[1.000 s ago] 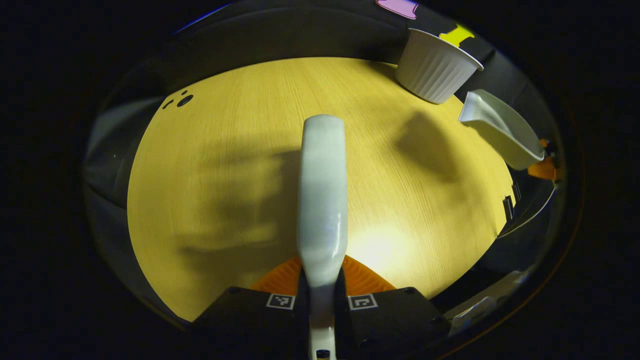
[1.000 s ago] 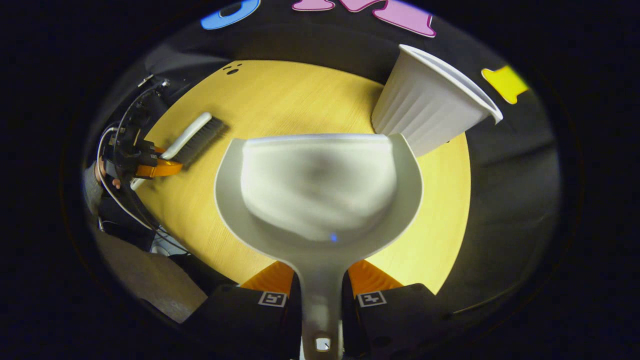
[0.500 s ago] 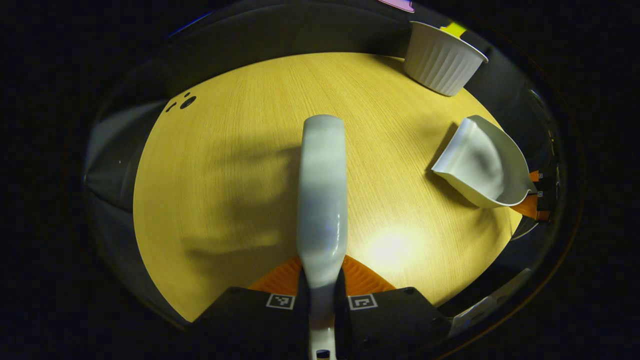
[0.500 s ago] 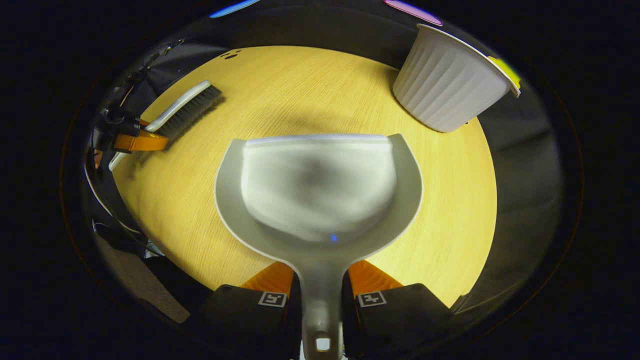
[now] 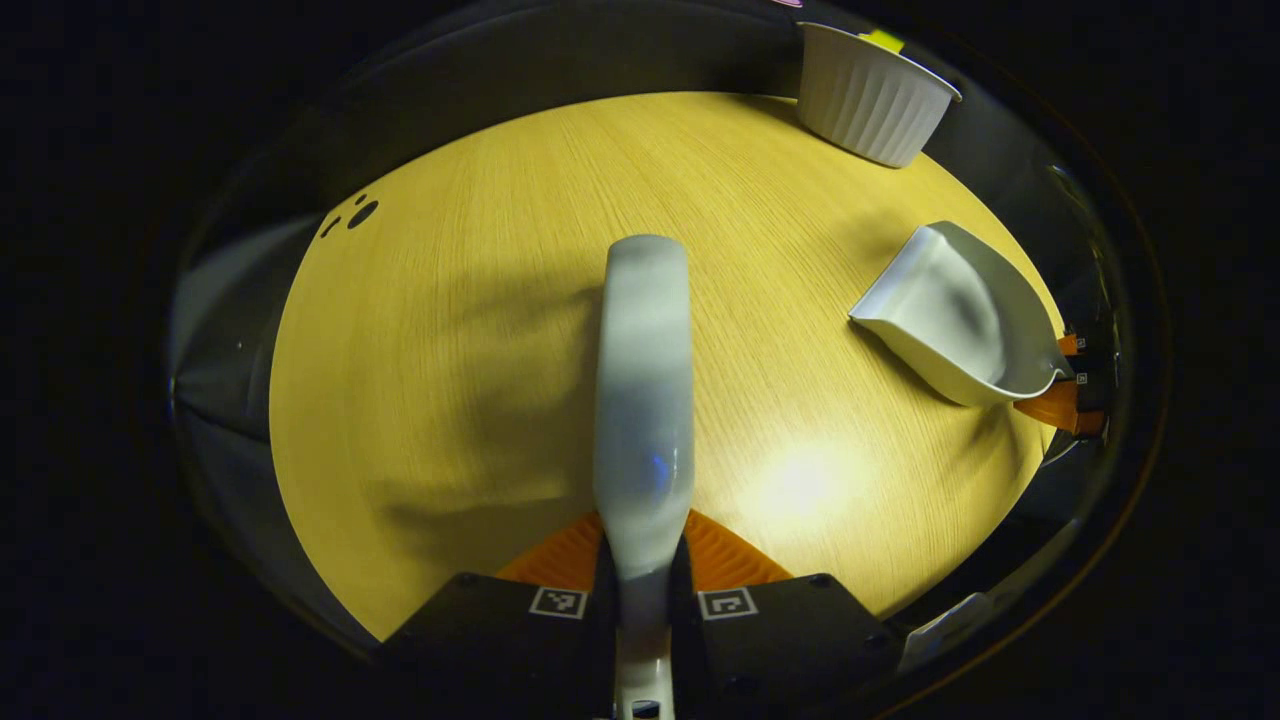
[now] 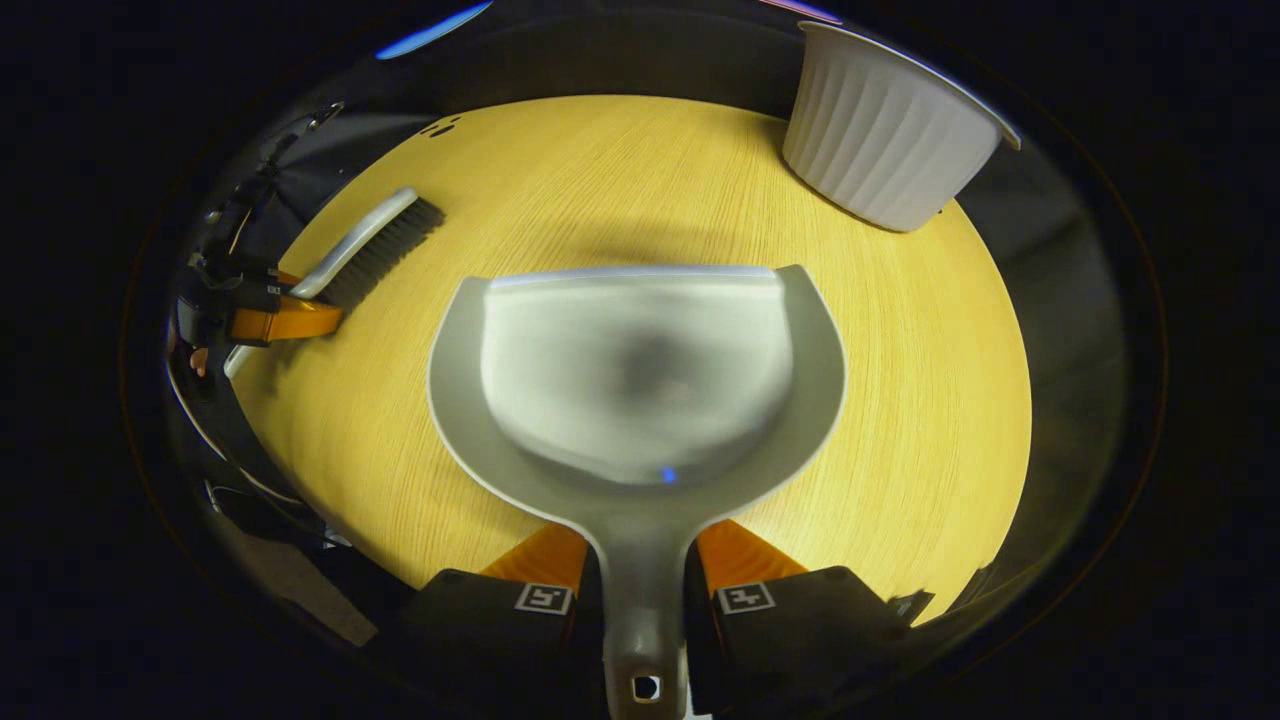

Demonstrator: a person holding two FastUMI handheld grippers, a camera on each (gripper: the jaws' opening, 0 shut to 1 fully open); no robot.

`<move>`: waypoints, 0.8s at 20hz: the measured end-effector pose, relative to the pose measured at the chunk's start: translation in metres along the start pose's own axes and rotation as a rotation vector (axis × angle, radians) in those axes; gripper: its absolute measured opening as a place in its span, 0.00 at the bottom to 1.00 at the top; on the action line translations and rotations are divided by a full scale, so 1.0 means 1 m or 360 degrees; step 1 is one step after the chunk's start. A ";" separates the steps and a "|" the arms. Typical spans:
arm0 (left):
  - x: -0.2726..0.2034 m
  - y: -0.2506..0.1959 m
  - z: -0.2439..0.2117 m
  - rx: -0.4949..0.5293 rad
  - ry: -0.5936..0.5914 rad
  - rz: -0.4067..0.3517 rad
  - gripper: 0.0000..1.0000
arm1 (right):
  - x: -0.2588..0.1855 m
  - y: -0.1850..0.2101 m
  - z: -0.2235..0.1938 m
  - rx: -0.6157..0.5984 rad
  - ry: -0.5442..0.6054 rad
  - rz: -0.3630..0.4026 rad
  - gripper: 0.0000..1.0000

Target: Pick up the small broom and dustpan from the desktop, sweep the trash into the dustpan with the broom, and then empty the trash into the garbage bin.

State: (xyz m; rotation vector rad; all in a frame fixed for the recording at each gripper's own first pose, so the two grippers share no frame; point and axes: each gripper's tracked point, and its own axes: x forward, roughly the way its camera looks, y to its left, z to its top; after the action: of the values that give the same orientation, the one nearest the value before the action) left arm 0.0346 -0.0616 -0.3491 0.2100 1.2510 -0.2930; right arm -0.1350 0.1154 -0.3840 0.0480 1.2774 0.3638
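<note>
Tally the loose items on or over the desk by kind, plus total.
Broom: 1
Dustpan: 1
Ribbed white bin: 1
Total: 3

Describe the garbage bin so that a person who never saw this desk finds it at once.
Start from the round yellow wooden desktop. At its far edge stands the garbage bin, a white tub with ribbed sides that widens to an open rim. Unlike the smooth, shallow dustpan, it is upright and handleless.
</note>
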 end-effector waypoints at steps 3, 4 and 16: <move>0.000 0.000 0.001 0.0019 0.0012 -0.0007 0.27 | 0.001 0.000 -0.005 -0.0041 0.0014 -0.0014 0.38; 0.000 0.000 0.001 0.0022 0.0016 -0.0003 0.29 | 0.002 0.000 -0.007 -0.0050 0.0021 -0.0011 0.39; -0.024 0.004 0.005 0.0101 -0.0049 0.0076 0.30 | -0.040 0.002 -0.010 -0.0017 0.0023 0.0060 0.41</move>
State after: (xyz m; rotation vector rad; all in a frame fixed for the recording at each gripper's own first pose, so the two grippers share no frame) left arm 0.0334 -0.0570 -0.3250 0.2886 1.2054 -0.2940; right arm -0.1543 0.1044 -0.3498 0.0606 1.2899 0.4042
